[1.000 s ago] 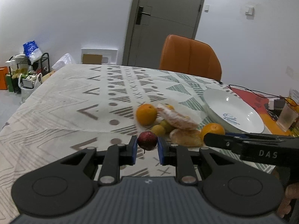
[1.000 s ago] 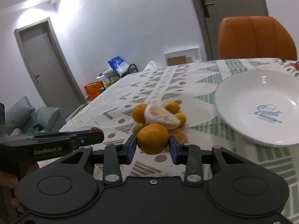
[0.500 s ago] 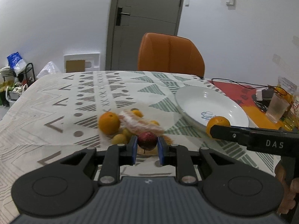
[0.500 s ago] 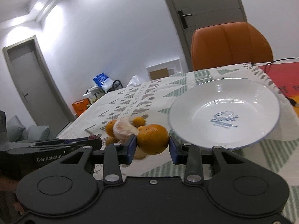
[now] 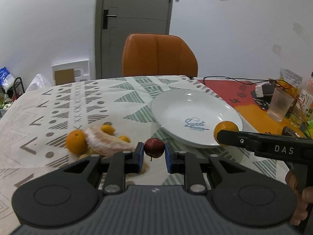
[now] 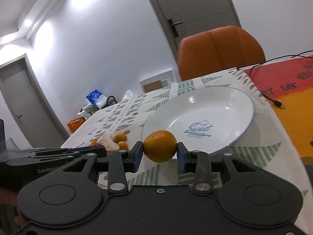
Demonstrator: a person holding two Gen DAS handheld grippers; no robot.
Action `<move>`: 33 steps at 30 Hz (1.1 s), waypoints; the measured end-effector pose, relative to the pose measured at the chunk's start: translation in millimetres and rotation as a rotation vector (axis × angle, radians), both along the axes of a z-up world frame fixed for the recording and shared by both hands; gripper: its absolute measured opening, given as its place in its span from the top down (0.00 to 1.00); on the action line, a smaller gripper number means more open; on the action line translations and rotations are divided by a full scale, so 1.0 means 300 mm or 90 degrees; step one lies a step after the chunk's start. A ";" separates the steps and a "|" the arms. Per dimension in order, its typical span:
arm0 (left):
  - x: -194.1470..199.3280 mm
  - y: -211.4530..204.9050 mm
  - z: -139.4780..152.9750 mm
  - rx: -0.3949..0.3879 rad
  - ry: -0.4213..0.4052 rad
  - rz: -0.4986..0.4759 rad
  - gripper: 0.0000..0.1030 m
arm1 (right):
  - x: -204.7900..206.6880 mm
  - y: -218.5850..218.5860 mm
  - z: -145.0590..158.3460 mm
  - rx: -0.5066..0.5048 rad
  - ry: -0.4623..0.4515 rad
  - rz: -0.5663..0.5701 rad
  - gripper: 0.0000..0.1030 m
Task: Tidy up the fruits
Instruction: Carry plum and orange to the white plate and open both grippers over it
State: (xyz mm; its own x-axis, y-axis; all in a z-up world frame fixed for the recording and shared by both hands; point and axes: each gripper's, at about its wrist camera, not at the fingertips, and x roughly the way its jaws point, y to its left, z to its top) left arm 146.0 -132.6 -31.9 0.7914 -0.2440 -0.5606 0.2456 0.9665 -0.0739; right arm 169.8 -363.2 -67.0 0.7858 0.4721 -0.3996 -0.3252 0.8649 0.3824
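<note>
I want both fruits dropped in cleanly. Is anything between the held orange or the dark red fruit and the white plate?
Nothing visible. The right gripper holds the round orange at the rim of the white plate, whose bowl is bare. The left gripper holds the dark red fruit short of that rim, only tablecloth between.

A small dark-red round fruit, stem hanging down, is held clear of the tablecloth, just before the near rim of the white plate. An orange is held at the plate's near rim. Left of the plate, a loose heap is formed by another orange, a peeled pale citrus piece and several small yellow-orange fruits.
</note>
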 end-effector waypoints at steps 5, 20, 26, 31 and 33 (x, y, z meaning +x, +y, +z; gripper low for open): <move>0.021 -0.067 0.009 0.019 -0.007 -0.022 0.79 | 0.025 -0.046 -0.009 0.007 -0.003 -0.017 0.66; 0.104 -0.171 0.002 0.034 -0.008 -0.048 0.79 | 0.076 -0.115 -0.043 0.028 0.004 -0.062 0.60; 0.139 -0.193 0.002 0.030 -0.006 -0.053 0.79 | 0.069 -0.138 -0.044 0.035 0.001 -0.068 0.60; 0.155 -0.224 -0.001 0.029 -0.007 -0.066 0.79 | 0.058 -0.151 -0.039 0.038 0.000 -0.072 0.60; 0.159 -0.234 0.000 0.030 -0.010 -0.067 0.79 | 0.048 -0.154 -0.036 0.039 -0.002 -0.074 0.60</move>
State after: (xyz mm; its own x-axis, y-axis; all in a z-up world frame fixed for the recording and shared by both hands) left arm 193.5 -202.9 -32.0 0.7710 -0.2999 -0.5618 0.3470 0.9375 -0.0243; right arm 184.2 -409.4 -77.8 0.8374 0.4018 -0.3706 -0.2257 0.8717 0.4350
